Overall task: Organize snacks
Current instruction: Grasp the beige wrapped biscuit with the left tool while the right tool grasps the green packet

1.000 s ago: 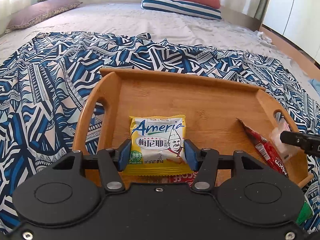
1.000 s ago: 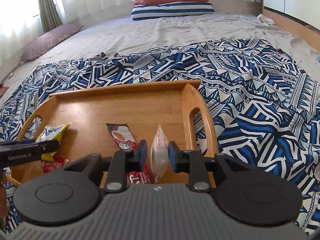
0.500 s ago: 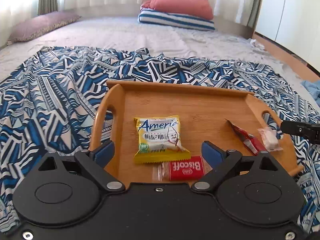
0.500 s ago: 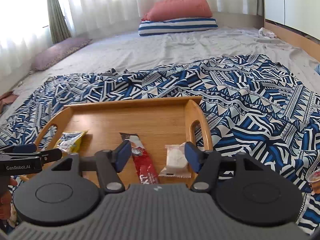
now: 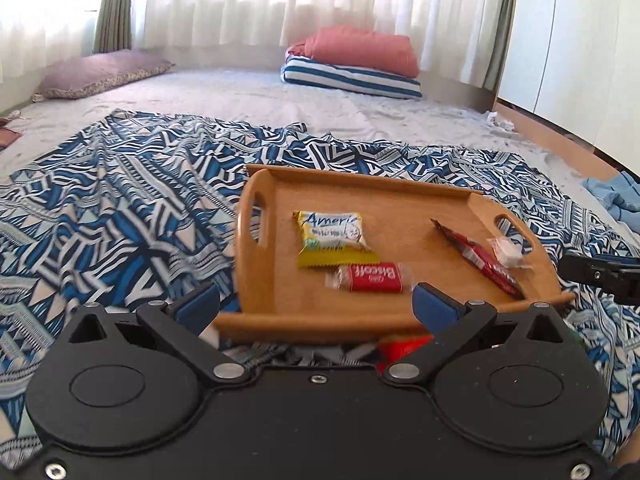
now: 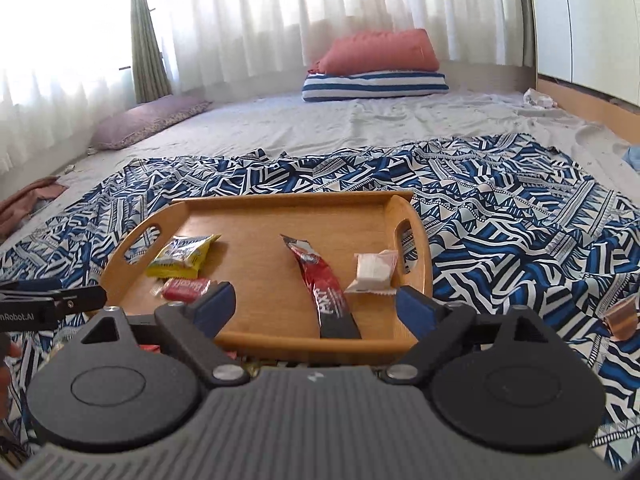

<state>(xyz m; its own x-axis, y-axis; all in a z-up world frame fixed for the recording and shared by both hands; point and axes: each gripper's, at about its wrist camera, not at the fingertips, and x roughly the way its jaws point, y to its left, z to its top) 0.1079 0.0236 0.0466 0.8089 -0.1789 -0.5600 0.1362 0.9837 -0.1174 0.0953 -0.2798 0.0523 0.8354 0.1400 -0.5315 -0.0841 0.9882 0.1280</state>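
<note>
Left hand-held gripper (image 5: 316,304) spread wide, empty, at near edge of wooden tray (image 5: 400,188). Right hand-held gripper (image 6: 316,306) likewise wide, empty. On the tray: yellow Ameria packet (image 5: 332,236), red Biscoff biscuit (image 5: 370,278) just beside it, long red stick sachet (image 6: 326,284), small white wrapped sweet (image 6: 374,270) near right handle. Tray sits on blue patterned blanket (image 6: 500,208) on bed.

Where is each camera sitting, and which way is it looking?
Left wrist: rides on the left gripper, looking forward over the wooden tray from its left end; its open blue fingers show.
Right wrist: rides on the right gripper, looking over the tray from its right end; its open fingers and the left gripper at the left edge show.
Shared: tray, yellow packet, red Biscoff, red stick, white packet, patterned blanket, pillows.
</note>
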